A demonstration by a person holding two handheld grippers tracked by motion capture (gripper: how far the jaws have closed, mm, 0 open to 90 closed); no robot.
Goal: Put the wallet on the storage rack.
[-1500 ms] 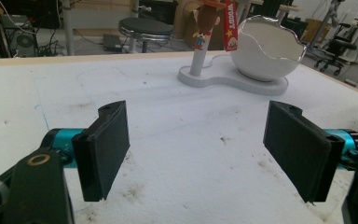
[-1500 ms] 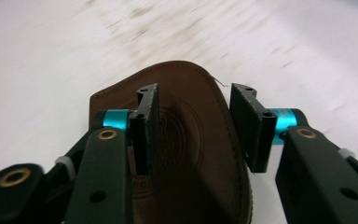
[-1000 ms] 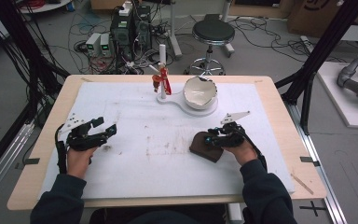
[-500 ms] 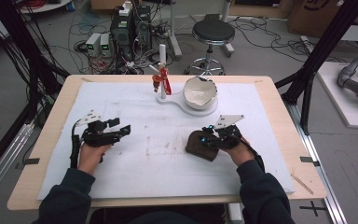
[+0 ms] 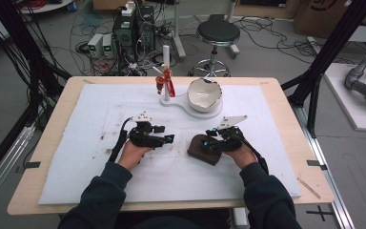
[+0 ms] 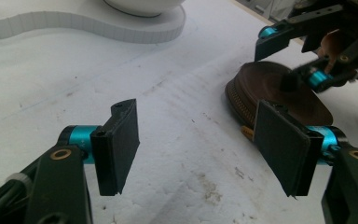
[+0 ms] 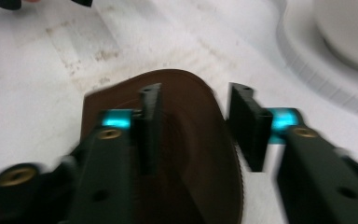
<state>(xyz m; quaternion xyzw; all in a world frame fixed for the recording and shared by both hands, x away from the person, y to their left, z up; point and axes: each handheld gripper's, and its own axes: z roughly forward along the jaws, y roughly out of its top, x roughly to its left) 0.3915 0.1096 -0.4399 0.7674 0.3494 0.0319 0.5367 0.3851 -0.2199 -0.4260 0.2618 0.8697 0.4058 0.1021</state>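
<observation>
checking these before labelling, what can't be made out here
- Brown pouch, high view: its right part is hidden under the right gripper.
- Pouch, right gripper view: motion blur; contact with the jaws can't be told.
- Red thing on the white stand, high view: too small to identify.
- Bowl, left gripper view: cut off by the top edge.

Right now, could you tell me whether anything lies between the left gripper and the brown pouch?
Nothing visible does. The left gripper is open, and bare white mat runs from it to the brown pouch. The right gripper is open over the pouch's far side.
</observation>
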